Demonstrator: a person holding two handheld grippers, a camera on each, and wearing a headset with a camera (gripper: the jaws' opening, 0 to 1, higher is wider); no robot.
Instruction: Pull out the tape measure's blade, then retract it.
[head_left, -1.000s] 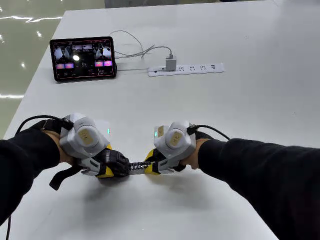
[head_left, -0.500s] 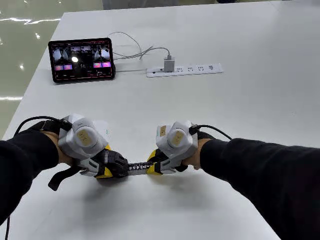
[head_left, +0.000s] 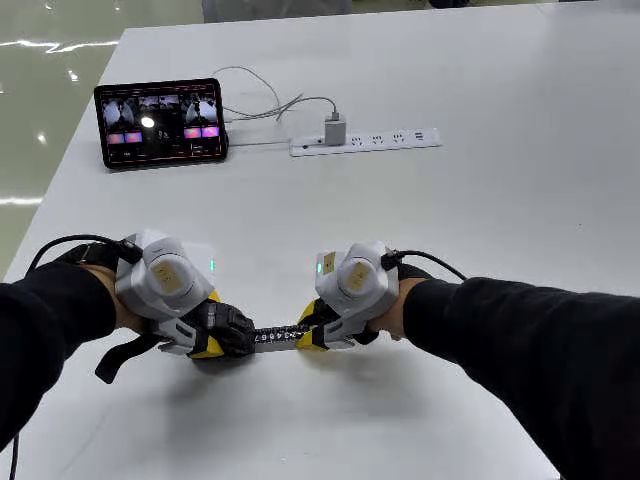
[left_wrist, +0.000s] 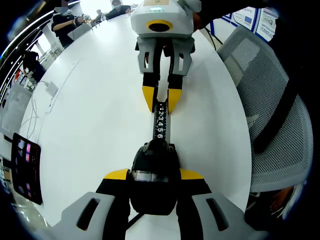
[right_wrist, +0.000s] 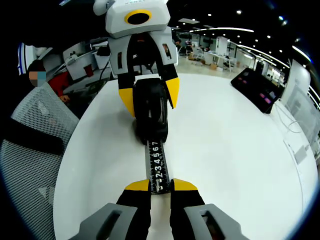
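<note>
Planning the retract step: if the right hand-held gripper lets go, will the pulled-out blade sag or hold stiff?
The blade runs short and straight, so it probably won't sag. Released, it would likely snap back into the black case.

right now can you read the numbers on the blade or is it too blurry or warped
Left gripper view: sharp, digits up to 6 on the blade are legible, but the fisheye bends the table edges. Right gripper view: also clear, up to 7. Head view: the blade is small and hard to read; glare streaks on the floor at left.
</note>
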